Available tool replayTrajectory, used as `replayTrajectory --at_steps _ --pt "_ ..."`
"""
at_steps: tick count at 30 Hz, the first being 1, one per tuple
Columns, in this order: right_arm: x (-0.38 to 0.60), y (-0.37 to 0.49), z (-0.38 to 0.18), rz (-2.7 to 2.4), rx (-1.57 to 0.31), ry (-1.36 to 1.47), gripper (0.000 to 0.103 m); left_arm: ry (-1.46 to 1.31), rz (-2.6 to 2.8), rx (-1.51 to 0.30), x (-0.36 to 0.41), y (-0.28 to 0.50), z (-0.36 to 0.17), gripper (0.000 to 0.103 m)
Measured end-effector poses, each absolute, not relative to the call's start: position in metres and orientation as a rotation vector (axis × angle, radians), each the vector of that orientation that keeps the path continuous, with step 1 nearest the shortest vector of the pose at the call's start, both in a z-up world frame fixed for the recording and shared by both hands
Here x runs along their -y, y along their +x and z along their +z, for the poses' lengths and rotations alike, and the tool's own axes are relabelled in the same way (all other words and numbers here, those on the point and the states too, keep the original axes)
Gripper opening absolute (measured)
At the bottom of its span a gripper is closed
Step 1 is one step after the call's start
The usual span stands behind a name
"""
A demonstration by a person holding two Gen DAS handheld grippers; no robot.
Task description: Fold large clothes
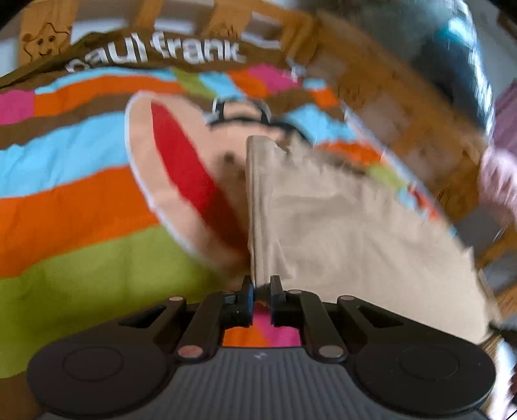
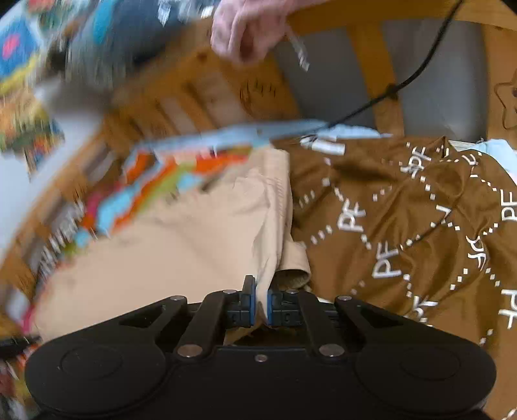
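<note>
A beige garment (image 1: 339,226) hangs stretched between my two grippers above a colourful striped bedspread (image 1: 71,181). My left gripper (image 1: 261,284) is shut on one edge of the beige cloth, which rises from the fingertips and spreads to the right. My right gripper (image 2: 261,287) is shut on another edge of the same garment (image 2: 181,245), next to a rolled hem or cuff (image 2: 294,274). Both views are motion-blurred.
The bedspread carries a monkey face and "paul frank" lettering (image 1: 155,51). A brown patterned cloth (image 2: 420,232) lies on the right. A wooden slatted bed frame (image 2: 206,90) runs behind. The person's hand (image 2: 248,29) and a black cable (image 2: 404,80) are above.
</note>
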State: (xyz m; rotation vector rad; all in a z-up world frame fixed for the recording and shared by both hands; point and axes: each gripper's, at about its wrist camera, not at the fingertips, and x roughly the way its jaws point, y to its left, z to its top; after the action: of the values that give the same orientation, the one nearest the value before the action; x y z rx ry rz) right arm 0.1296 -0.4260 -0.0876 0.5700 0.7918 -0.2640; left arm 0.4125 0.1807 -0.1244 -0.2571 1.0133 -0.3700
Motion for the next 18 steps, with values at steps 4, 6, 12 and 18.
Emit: replayTrajectory --at_steps 4,6,12,18 --pt "0.426 0.125 -0.105 -0.303 -0.776 0.623 0.009 -0.3 -0.376 -1.018 -0.185 0.413 -0.136 0.012" --pt "0.421 0.124 -0.099 -0.321 -0.773 0.574 0.018 -0.269 -0.366 -1.0 -0.185 0.412 -0.128 0.016" --pt "0.41 0.124 -0.081 -0.389 -0.697 0.455 0.039 -0.1 -0.331 -0.891 -0.169 0.401 -0.101 0.07" --pt "0.404 0.129 -0.091 -0.46 -0.722 0.471 0.042 -0.051 -0.355 -0.874 -0.167 0.398 -0.1 0.07"
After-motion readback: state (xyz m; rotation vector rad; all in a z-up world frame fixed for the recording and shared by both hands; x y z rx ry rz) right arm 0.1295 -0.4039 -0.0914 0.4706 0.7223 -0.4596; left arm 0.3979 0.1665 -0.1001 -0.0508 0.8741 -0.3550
